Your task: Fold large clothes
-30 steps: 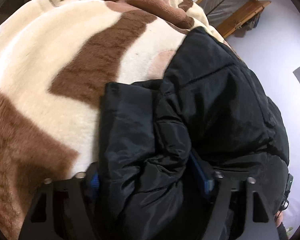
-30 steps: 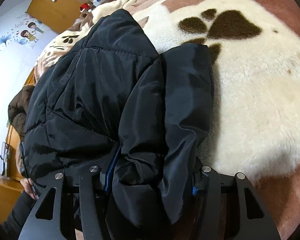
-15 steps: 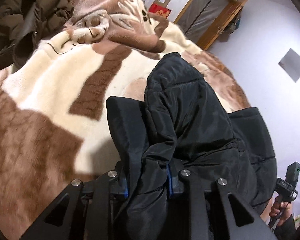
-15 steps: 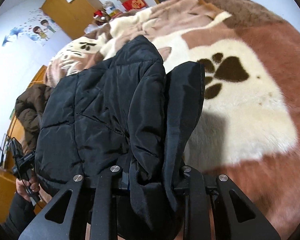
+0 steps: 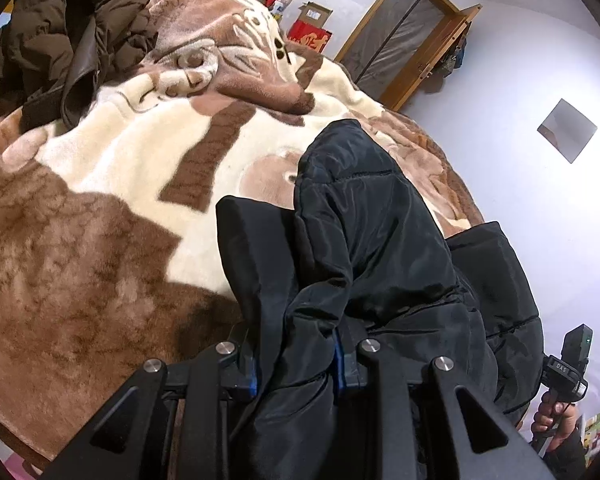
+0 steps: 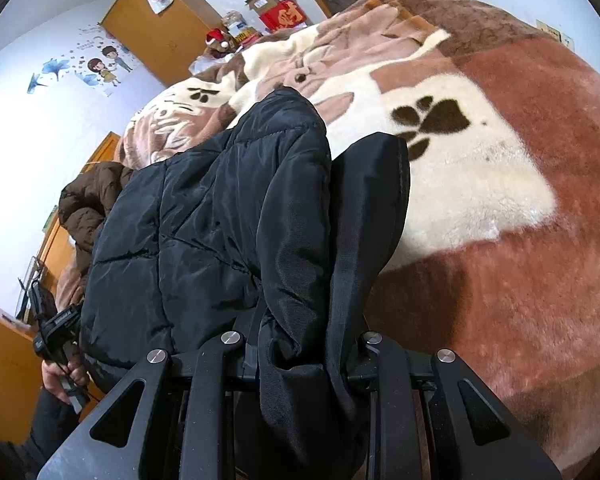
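Note:
A black padded jacket (image 5: pixel 372 240) hangs lifted above a bed covered by a brown and cream plush blanket (image 5: pixel 100 208). My left gripper (image 5: pixel 296 364) is shut on a bunched fold at the jacket's left edge, blue pads pressing the cloth. The same jacket (image 6: pixel 220 208) fills the right wrist view, where my right gripper (image 6: pixel 304 356) is shut on the bunched fold at its right edge. A stiff black flap (image 6: pixel 376 200) stands up beside the quilted body. Both sets of fingertips are buried in fabric.
A brown padded coat (image 5: pixel 60 32) lies heaped at the far left of the bed, seen too as a brown coat (image 6: pixel 88 208). Wooden wardrobe (image 6: pixel 156 20), boxes (image 6: pixel 276 8) and a doorway (image 5: pixel 400 40) stand behind. A hand (image 5: pixel 556 412) holds the other gripper.
Both grippers have closed from wide to tight on the jacket folds. They then rose with the jacket off the blanket, so more of the bed and room shows.

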### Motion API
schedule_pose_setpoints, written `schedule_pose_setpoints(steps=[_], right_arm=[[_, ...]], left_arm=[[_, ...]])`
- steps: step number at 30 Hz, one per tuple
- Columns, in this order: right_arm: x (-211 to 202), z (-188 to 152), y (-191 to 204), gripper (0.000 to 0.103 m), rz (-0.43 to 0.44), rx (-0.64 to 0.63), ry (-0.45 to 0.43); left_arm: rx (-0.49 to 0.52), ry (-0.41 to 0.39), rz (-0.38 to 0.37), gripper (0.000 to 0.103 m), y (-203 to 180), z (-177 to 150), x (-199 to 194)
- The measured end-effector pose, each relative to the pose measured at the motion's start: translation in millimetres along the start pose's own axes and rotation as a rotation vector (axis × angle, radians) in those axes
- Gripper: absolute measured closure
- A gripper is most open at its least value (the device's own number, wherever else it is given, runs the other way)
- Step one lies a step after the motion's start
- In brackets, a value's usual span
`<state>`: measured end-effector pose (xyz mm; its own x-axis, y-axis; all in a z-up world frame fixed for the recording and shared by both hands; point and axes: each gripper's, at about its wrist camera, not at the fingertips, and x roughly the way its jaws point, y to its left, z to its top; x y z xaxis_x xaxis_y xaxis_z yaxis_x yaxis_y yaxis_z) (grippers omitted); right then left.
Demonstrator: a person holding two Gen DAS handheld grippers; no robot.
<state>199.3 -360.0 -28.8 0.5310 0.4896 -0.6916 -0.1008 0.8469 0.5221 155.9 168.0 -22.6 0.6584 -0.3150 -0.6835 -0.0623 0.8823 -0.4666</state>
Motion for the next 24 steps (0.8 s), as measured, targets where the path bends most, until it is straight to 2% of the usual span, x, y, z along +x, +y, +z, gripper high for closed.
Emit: schedule_pose_setpoints(steps=[5, 12, 19, 24], right_arm=[[2.5, 21.1, 7.7, 0.078, 0.015, -0.02, -0.031], [24.9, 68.8, 11.3, 0.078, 0.026, -0.037, -0.072], [46.6, 131.0, -0.3, 0.078, 0.012, -0.043, -0.116], [61.7, 169.4, -18.2, 0.078, -0.01, -0.036, -0.14]], left_arm=[[0.019, -0.033, -0.006, 0.077, -6.2, 24.0, 0.6], [0.045, -0.067, -0.014, 0.077, -16.0, 80.2, 25.6], [0.081, -0.085, -0.035, 0.077, -40.5, 135.5, 73.9], [0.069, -0.077, -0.062, 0.077, -55.6, 165.2, 121.4]])
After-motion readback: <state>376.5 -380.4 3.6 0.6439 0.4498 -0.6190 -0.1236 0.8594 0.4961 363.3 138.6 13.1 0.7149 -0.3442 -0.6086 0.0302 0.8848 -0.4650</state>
